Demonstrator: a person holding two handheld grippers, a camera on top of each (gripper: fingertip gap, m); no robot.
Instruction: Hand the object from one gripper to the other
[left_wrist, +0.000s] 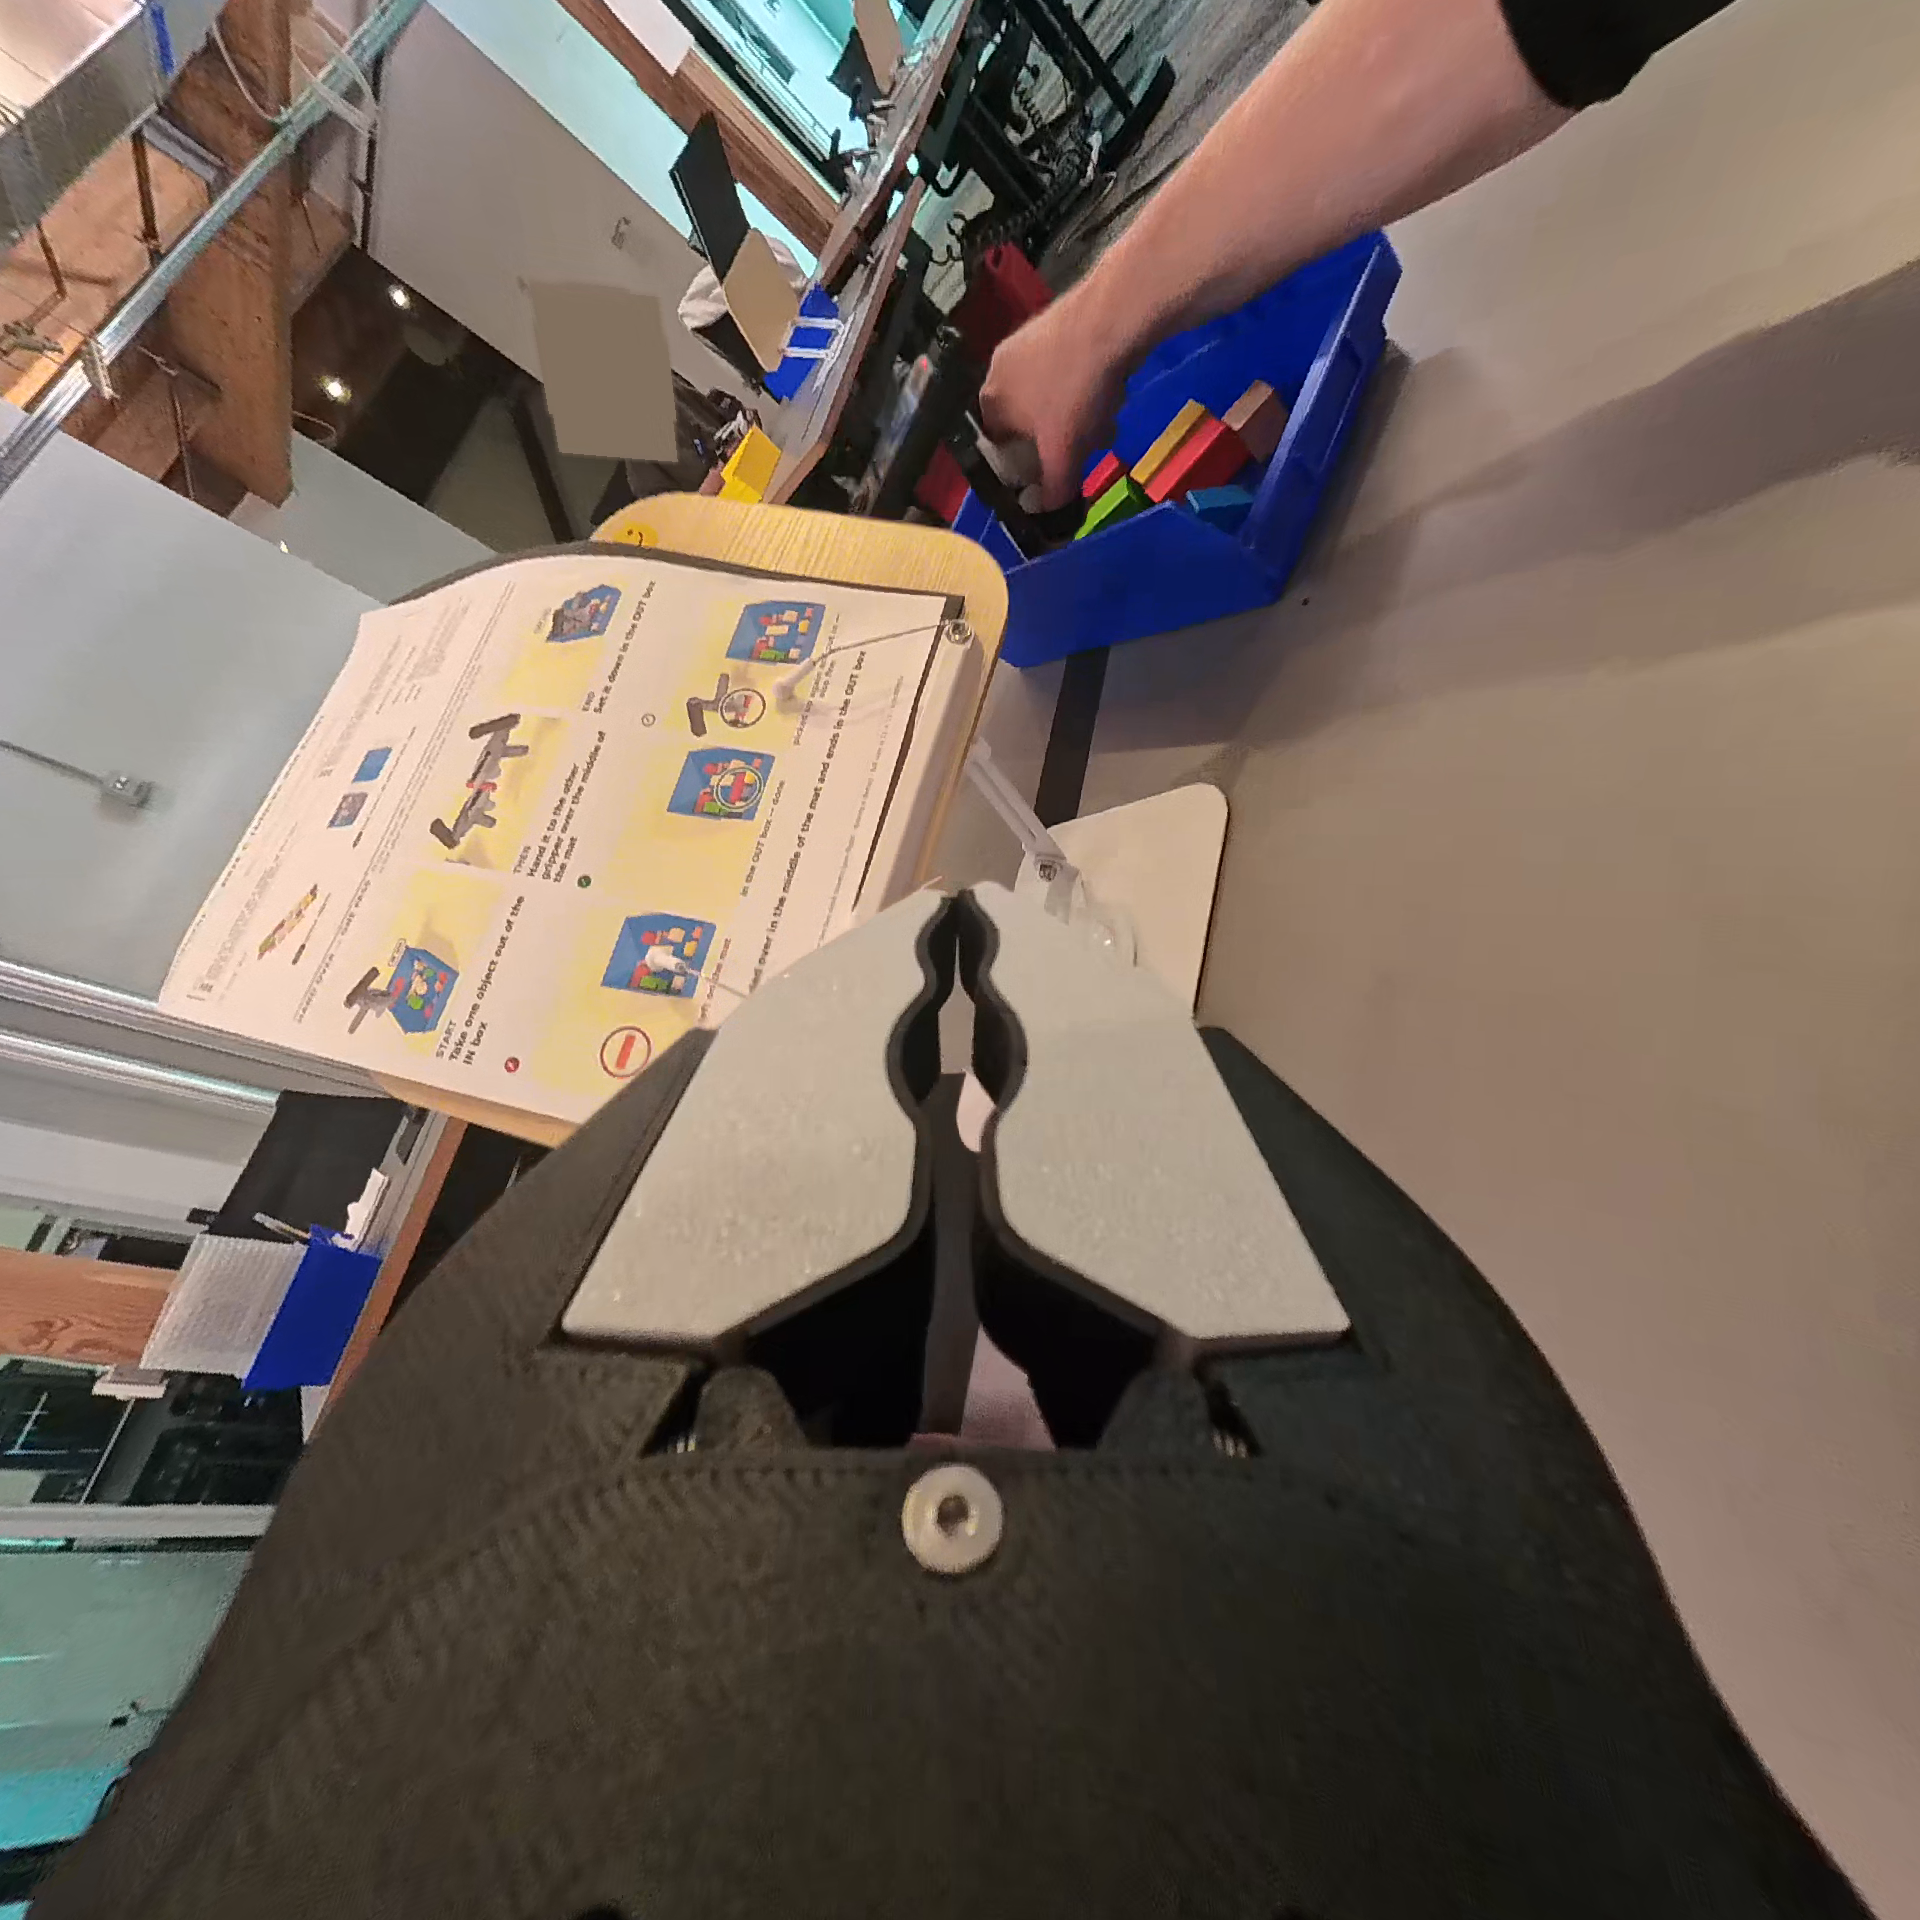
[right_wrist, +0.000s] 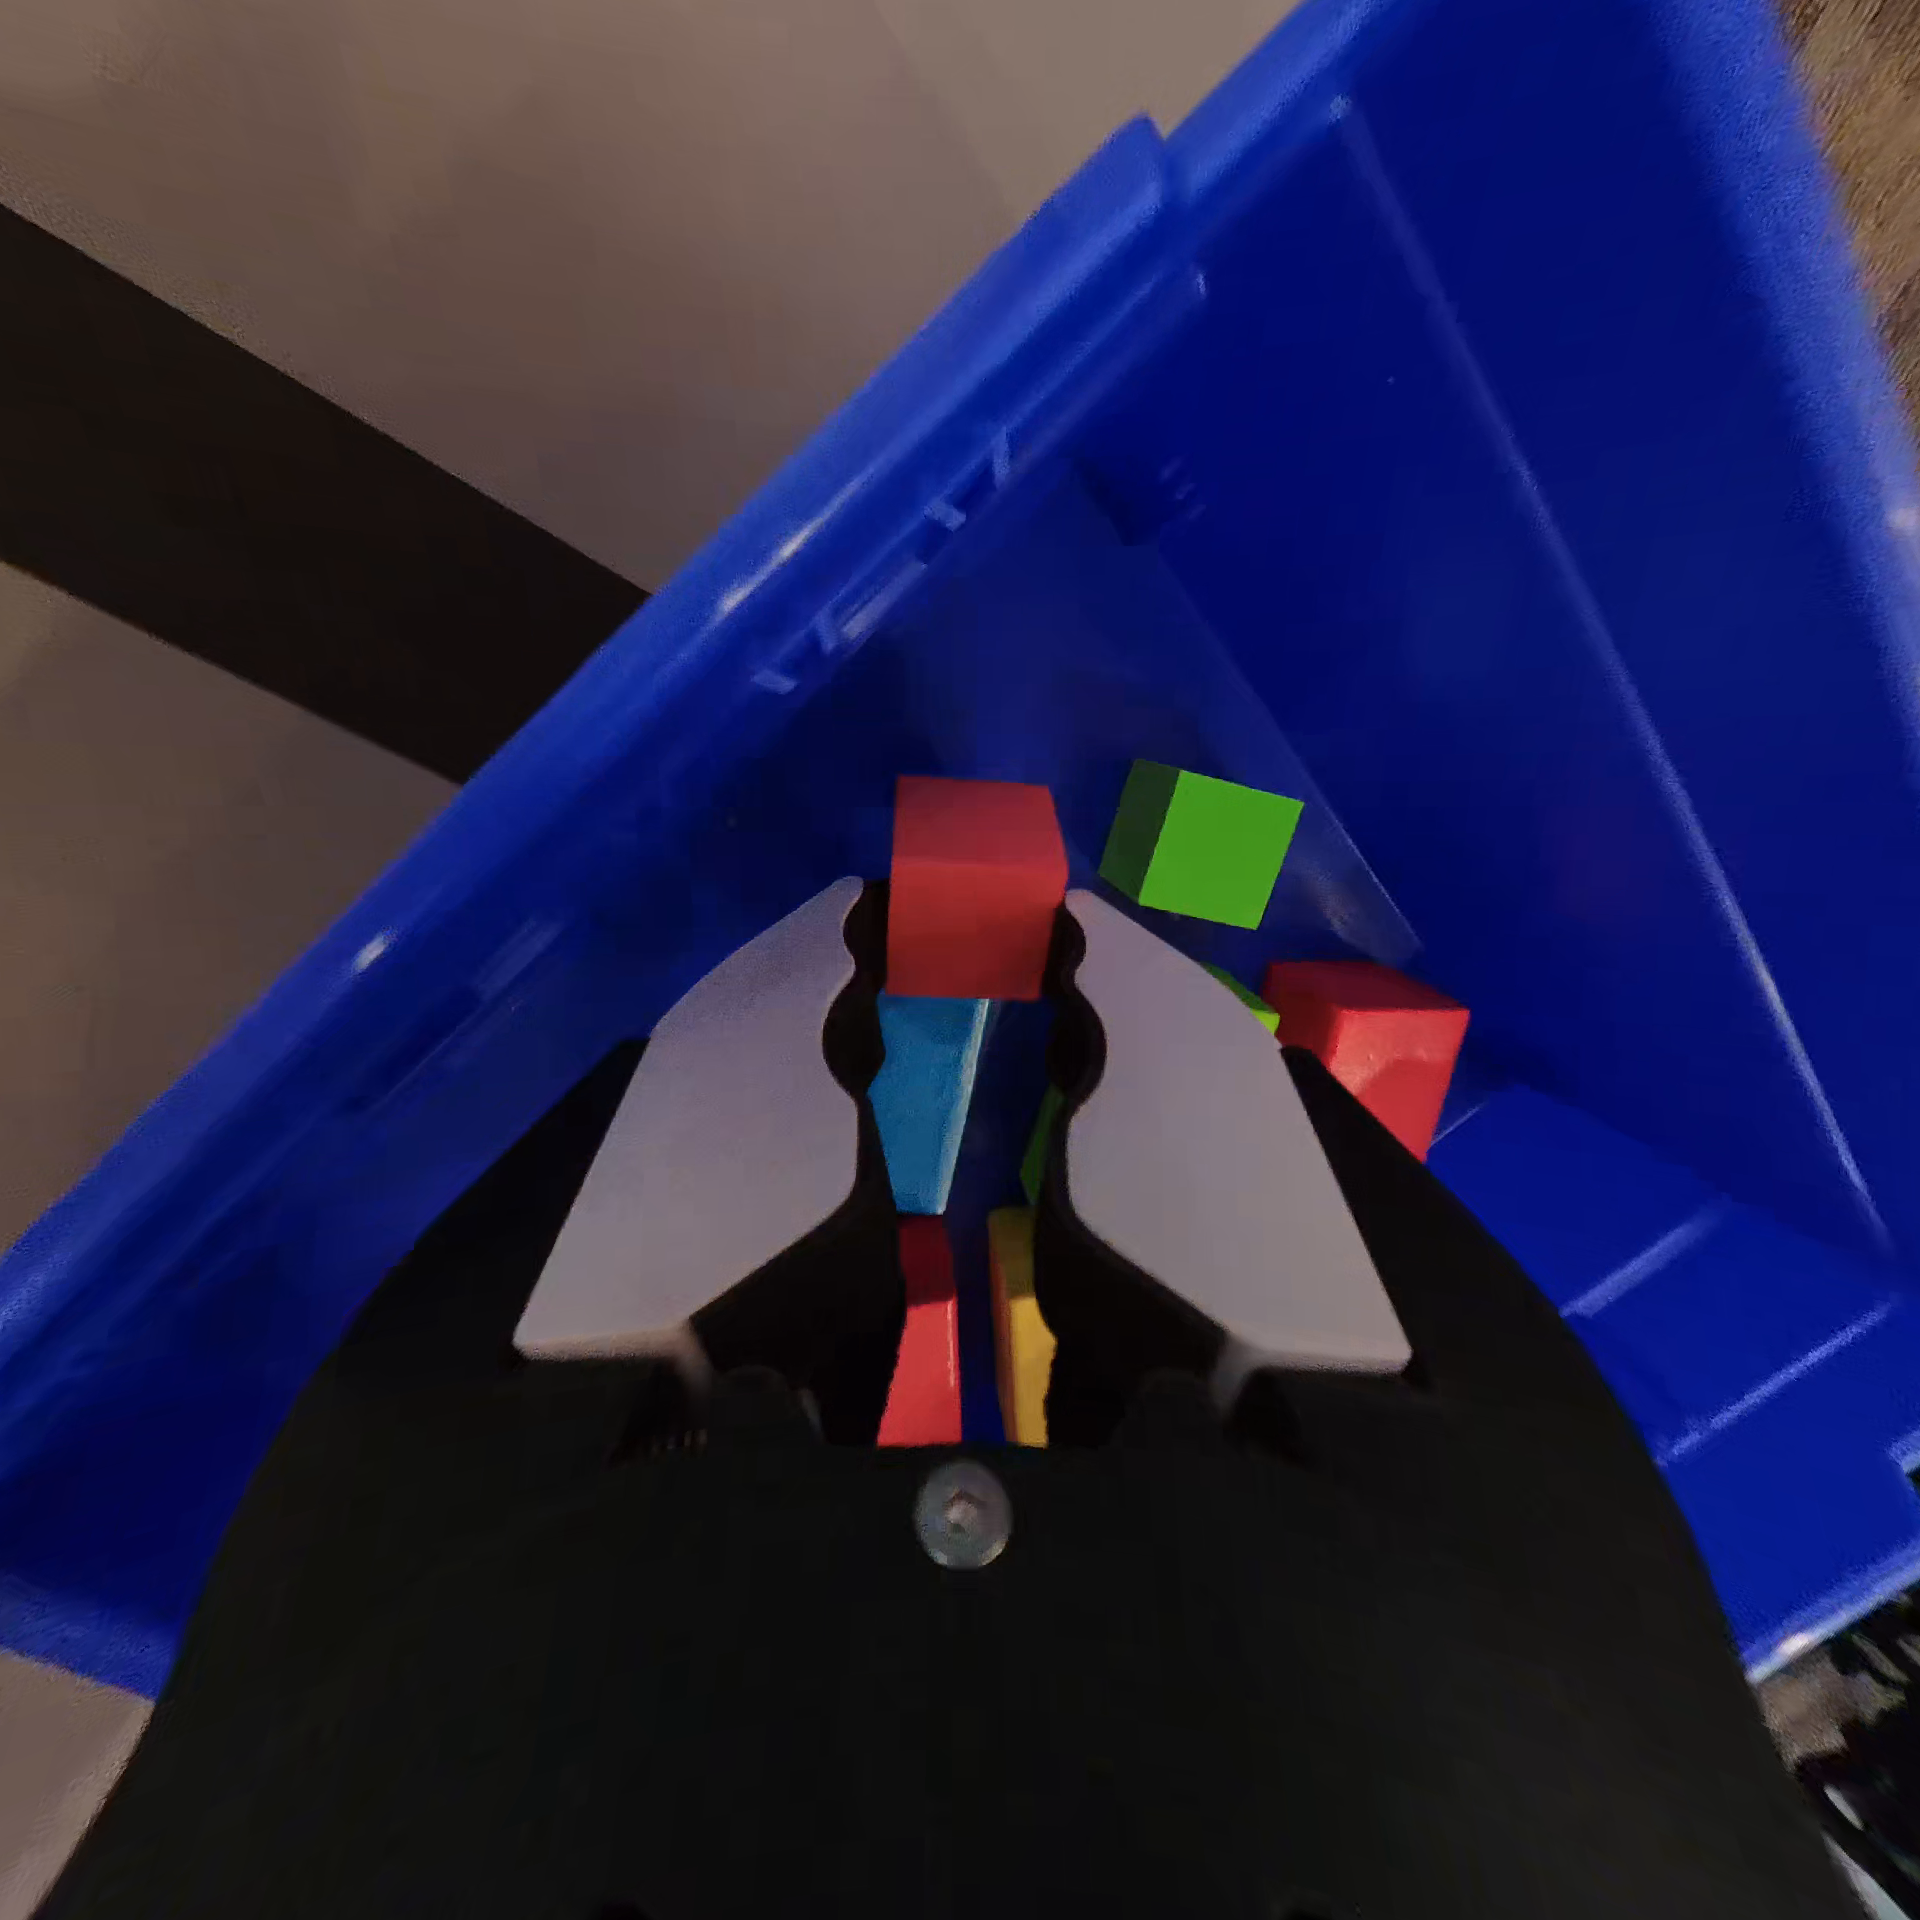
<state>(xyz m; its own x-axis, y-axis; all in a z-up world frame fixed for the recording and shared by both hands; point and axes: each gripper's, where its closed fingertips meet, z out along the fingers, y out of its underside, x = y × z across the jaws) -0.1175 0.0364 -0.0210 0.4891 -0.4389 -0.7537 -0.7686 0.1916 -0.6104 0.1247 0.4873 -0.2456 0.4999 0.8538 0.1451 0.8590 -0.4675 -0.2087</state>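
Observation:
My right gripper is inside the blue bin, shut on a red cube. Both pads press on the cube's sides at the fingertips. Below it in the bin lie a light blue block, a green cube and another red block. My left gripper is shut with nothing between its pads and is held above the table. The left wrist view shows the blue bin far off, with a person's hand holding the right gripper in it.
A printed instruction sheet stands on a wooden board just ahead of the left gripper, on a white base. Several coloured blocks fill the bin. A black strip crosses the table beside the bin. The tips of one gripper are about 55 centimetres away from the tips of the other. The light blue block is about 5 centimetres from my right fingertips and 55 centimetres from my left.

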